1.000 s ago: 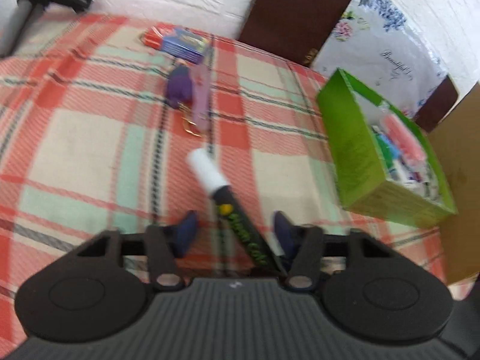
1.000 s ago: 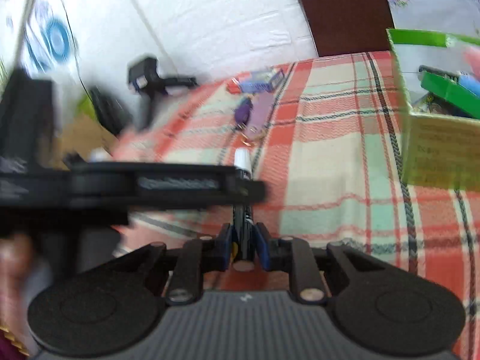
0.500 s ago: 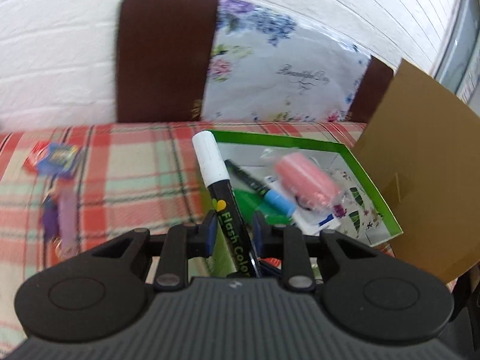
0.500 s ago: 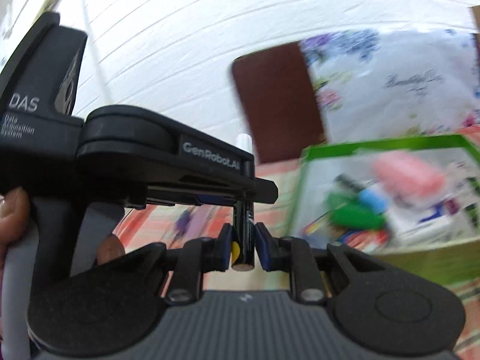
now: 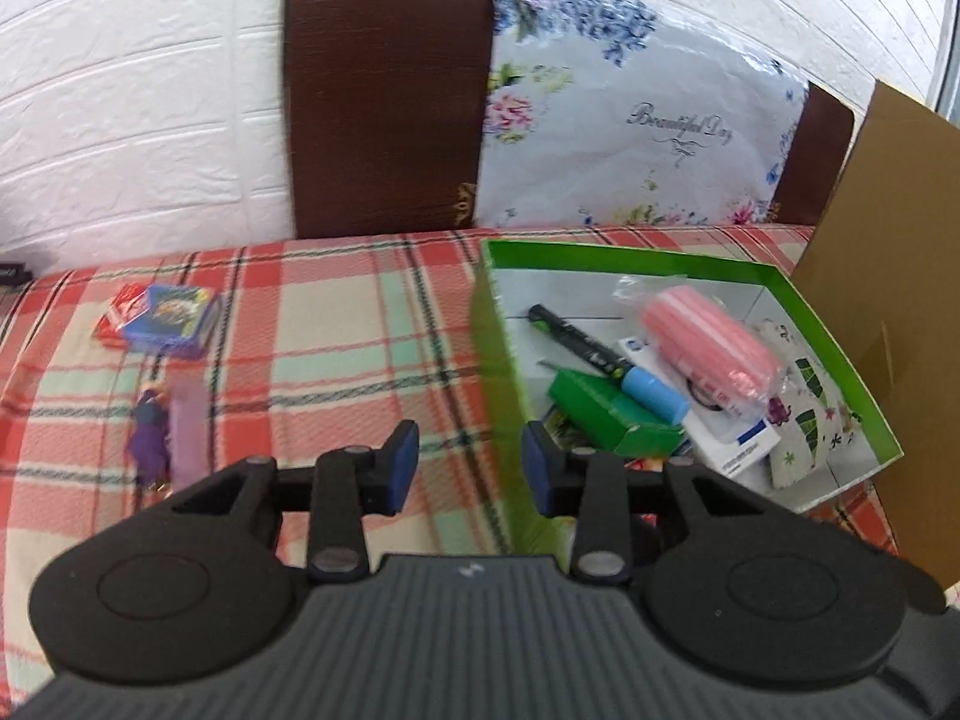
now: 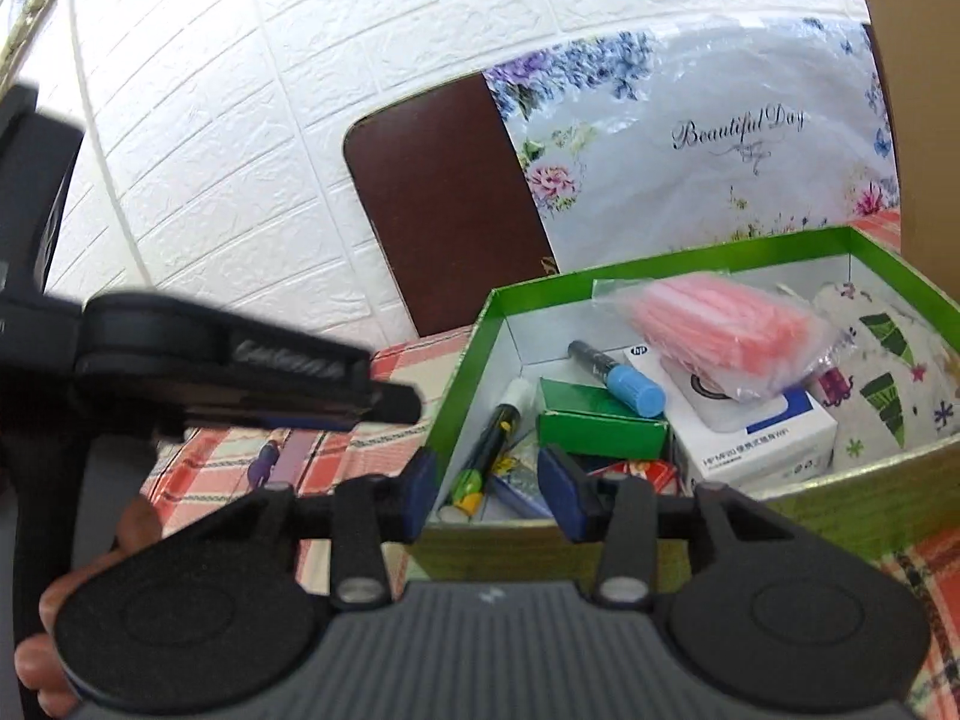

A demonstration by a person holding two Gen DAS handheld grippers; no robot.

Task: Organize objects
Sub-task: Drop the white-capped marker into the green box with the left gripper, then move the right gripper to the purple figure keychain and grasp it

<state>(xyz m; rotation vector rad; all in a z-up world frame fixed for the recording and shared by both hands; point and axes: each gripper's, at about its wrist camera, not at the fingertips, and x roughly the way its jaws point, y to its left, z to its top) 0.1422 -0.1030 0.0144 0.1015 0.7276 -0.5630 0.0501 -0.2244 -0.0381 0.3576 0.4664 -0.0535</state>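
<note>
A green box [image 5: 780, 267] [image 6: 660, 267] stands on the plaid cloth. The black marker with a white cap [image 6: 489, 447] lies inside it against the left wall, free of both grippers. A blue-capped marker [image 5: 606, 360] [image 6: 618, 375], a green carton [image 5: 606, 414], a pink roll in plastic [image 5: 708, 348] and a white hp box [image 6: 762, 426] also lie inside. My left gripper [image 5: 468, 468] is open and empty above the box's left wall. My right gripper [image 6: 489, 489] is open and empty over the box's near left corner. The left gripper body [image 6: 240, 372] shows to its left.
A blue card pack on a red one [image 5: 165, 318] and a purple keychain with a lilac strip [image 5: 162, 426] lie on the cloth left of the box. A brown cardboard sheet [image 5: 888, 300] stands at the right. A dark headboard [image 5: 384, 102] and floral pillow [image 5: 648, 120] are behind.
Both grippers held the white-capped marker half a second ago; both have opened and the marker now lies in the green box.
</note>
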